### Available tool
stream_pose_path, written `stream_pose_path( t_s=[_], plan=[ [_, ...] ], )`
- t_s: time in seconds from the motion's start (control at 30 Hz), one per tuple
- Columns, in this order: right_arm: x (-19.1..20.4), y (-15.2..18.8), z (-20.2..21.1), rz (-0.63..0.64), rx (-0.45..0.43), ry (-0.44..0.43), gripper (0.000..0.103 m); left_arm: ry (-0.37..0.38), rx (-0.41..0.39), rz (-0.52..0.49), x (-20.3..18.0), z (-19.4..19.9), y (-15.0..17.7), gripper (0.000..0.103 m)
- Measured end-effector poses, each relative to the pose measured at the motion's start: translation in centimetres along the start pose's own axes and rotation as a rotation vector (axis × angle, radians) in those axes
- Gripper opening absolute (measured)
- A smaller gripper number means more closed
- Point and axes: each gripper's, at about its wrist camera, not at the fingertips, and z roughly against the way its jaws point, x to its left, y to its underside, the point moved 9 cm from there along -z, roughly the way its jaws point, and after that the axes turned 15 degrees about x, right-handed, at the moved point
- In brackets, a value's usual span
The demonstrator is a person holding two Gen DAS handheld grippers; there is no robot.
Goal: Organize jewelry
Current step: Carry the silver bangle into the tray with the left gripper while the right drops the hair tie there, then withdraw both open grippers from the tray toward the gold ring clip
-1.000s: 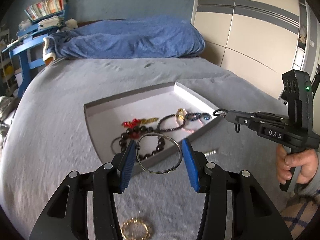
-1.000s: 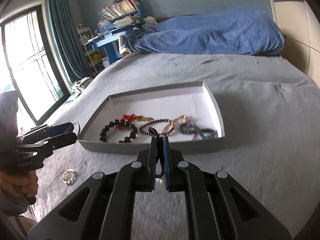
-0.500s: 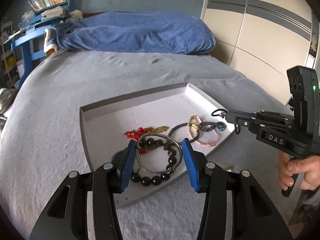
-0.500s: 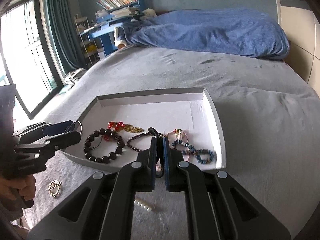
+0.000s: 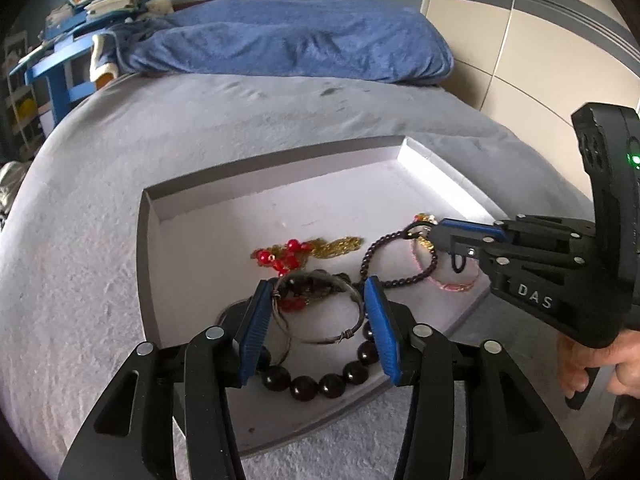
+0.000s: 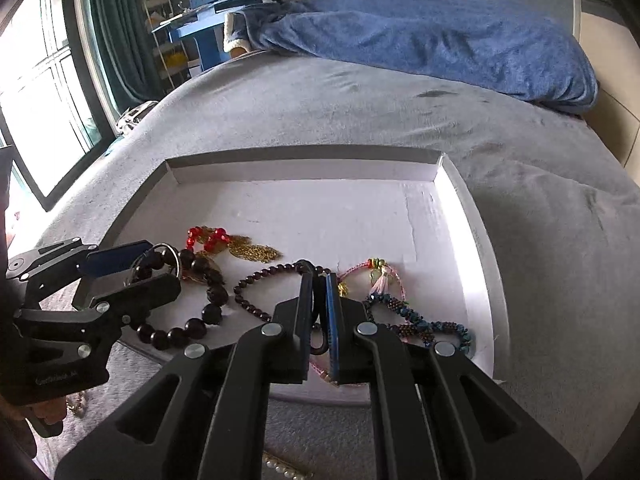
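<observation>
Looking along the left gripper (image 5: 318,320) first: its blue pads (image 5: 253,330) are spreading at this moment, with a thin silver wire bangle (image 5: 320,312) sitting between them, rim touching or nearly touching both pads; cannot tell if the pads are pressing on it. Gripper is hanging over the near left part of the white tray (image 5: 280,172), which is lying on the grey bed cover (image 5: 80,220). Under the bangle a big dark bead bracelet (image 5: 320,380) is lying on the tray floor. Behind it a red bead piece (image 5: 286,254) and a gold chain piece (image 5: 340,246) are lying together. Right gripper (image 5: 430,236) is coming in from the right side, a hand (image 5: 592,364) gripping its handle, tip pinching a small dark ring (image 5: 412,230) over a small dark bead strand (image 5: 396,264) and a pink cord bracelet (image 5: 452,284).

Switching to the right wrist view: right gripper (image 6: 319,304) jaws are pressed nearly together, clamping the small dark ring (image 6: 318,320), loop poking out above and below the pads. It is hovering over the tray (image 6: 304,168) middle. Small dark bead strand (image 6: 264,292) is lying just left of the tip, pink cord bracelet (image 6: 380,276) and a blue bead bracelet (image 6: 420,320) just right. Left gripper (image 6: 136,266) is showing at left edge with the bangle (image 6: 168,260) over the big dark bead bracelet (image 6: 192,320). White pearls (image 6: 280,468) are lying on the cover outside the tray, near edge. Blue blanket (image 6: 440,40) is bunched at the far end.
</observation>
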Motion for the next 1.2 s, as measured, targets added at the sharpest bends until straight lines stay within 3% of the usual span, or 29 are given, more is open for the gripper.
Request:
stream_pose_path(
  t_s=[0.2,0.4,0.53,0.9,1.2],
  plan=[
    [-0.8,0.4,1.3,-0.011,-0.044,0.001,0.040,0.015,-0.027,-0.007,0.0,0.6,0.2,0.075],
    [-1.9,1.8,3.5,-0.039,-0.100,0.007,0.048,0.023,-0.073,-0.014,-0.1,2.7,1.0,0.084],
    [-2.6,3.7,5.3,-0.065,-0.144,0.003,0.061,0.024,-0.092,-0.018,0.1,4.2,2.4,0.086],
    [-3.9,9.8,5.7,-0.114,-0.112,0.011,0.070,0.012,-0.071,0.008,2.3,6.1,8.6,0.087],
    [-3.9,12.7,4.9,-0.142,-0.067,0.016,0.078,0.028,-0.018,0.059,3.3,5.9,12.9,0.088]
  ],
)
